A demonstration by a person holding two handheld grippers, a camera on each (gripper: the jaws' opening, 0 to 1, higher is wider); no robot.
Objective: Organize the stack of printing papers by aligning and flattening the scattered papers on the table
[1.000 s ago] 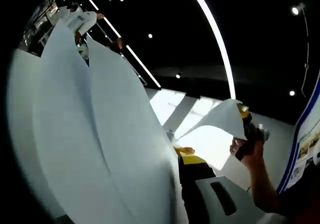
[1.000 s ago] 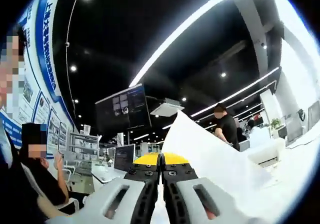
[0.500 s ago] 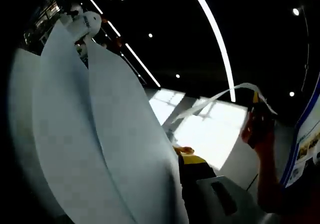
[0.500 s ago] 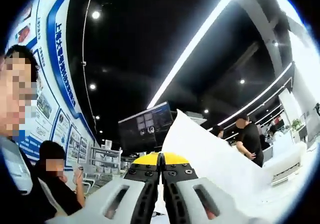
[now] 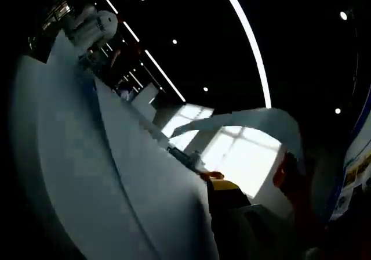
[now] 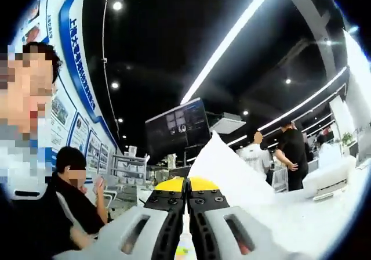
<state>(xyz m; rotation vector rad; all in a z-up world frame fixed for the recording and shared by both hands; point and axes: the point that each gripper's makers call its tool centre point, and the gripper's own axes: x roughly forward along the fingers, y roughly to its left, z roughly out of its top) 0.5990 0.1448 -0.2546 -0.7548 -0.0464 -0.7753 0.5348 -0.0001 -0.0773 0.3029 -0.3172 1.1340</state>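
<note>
Papers are up in the air, so alignment looks barely started. White printing sheets (image 5: 116, 179) fan beside the left gripper (image 5: 223, 190), jaws unclear. Right gripper (image 6: 186, 186) is clenched on one white sheet (image 6: 232, 173), nothing flat on any worktop yet.

- Large white printing paper sheets (image 5: 98, 173) occupy the frame from 7 to 10 o'clock, bowed lengthwise.
- Left gripper (image 5: 223, 193), yellow-tipped black jaw, shows at 5 o'clock, against the paper edge.
- A curled white sheet (image 5: 255, 121) arcs toward 3 o'clock, ending at a blurred hand (image 5: 293, 181).
- White linear ceiling light (image 5: 246, 39) runs from 12 o'clock.
</note>
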